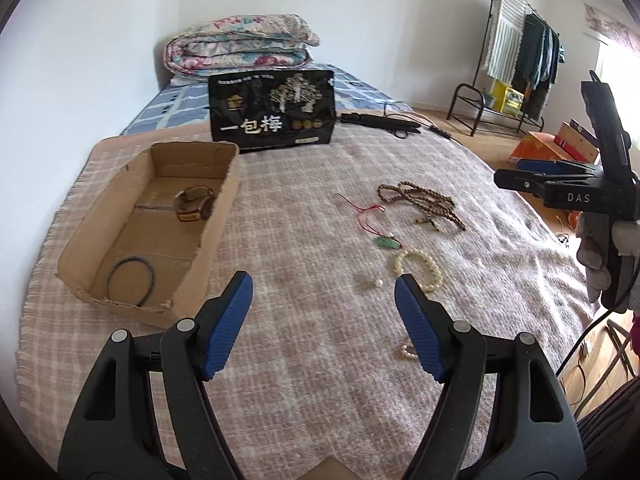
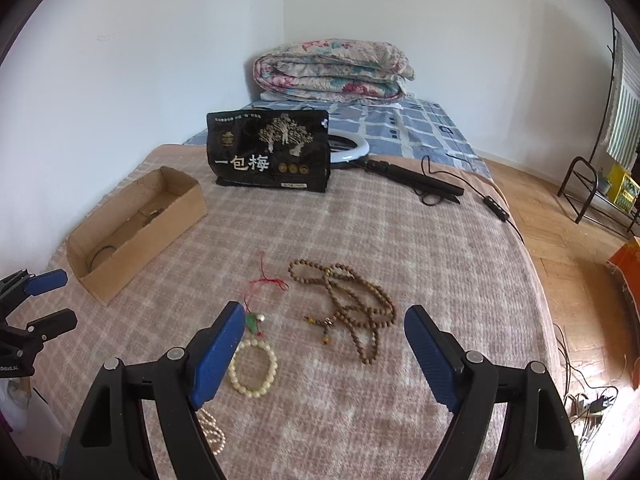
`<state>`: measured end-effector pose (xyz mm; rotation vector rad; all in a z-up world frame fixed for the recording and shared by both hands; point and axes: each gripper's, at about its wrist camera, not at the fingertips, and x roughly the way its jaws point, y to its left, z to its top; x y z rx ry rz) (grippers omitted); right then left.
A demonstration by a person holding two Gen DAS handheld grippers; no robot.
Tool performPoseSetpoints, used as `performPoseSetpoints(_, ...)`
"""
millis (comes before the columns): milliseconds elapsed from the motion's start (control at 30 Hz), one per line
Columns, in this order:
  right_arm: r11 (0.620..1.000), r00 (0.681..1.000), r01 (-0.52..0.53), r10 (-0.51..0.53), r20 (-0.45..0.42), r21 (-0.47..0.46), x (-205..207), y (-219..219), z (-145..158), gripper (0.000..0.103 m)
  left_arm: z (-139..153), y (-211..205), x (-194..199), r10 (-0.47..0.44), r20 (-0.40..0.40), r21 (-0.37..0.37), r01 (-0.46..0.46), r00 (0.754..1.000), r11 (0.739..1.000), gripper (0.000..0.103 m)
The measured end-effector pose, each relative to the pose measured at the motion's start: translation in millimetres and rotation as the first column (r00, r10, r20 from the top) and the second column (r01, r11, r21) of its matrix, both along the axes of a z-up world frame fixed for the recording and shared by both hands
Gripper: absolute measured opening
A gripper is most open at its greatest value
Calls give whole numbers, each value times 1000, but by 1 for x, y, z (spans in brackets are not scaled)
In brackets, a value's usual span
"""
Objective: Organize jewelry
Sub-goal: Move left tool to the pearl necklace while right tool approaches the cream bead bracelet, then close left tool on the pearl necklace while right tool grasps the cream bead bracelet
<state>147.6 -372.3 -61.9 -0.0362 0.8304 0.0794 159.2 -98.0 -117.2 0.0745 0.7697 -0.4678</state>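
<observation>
**Both tools wide apart and empty over the bed, jewelry half sorted**

So the left tool (image 1: 324, 294) is spread wide with nothing between its blue pads, hanging over the pinkish checked blanket (image 1: 312, 360). Right tool (image 2: 324, 330) is the same deal, spread wide and empty.

From the left wrist view, the cardboard box (image 1: 218, 216) sits at about 10 o'clock. Inside it there's a watch (image 1: 193, 209) toward the far end and a dark ring-shaped band (image 1: 131, 280) at the near end, well apart from each other.

The rest is loose on the blanket. In the right wrist view the cream bead bracelet (image 2: 253, 368) lies just beside the tool's left finger at around 8 o'clock. The green pendant on a red cord (image 2: 253, 322) is just past it. The long brown bead necklace (image 2: 352, 308) is piled up at roughly 12 o'clock. A pearly strand (image 2: 212, 432) peeks out under the left finger, mostly hidden, so I can't say what piece it is.

Further back at 12 o'clock stands a black snack bag (image 2: 270, 152), with a ring light (image 2: 348, 148) lying behind it.
</observation>
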Motion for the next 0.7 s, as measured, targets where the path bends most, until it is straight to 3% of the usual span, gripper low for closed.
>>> performPoseSetpoints(267,999,998,-7,10,-63,51,-14,-23,-39,81,-30,-39,-17,-149,-61,9,150,987,989,76)
performPoseSetpoints(600,989,982,-93,110,-154,113,8,-1,-83,61,-61,-74,-26,-265,-114,46,271,958,961,75)
performPoseSetpoints(700,986,975,-112,132,-179,120,18,7,-94,55,-70,-79,-21,-270,-137,52,280,953,959,65)
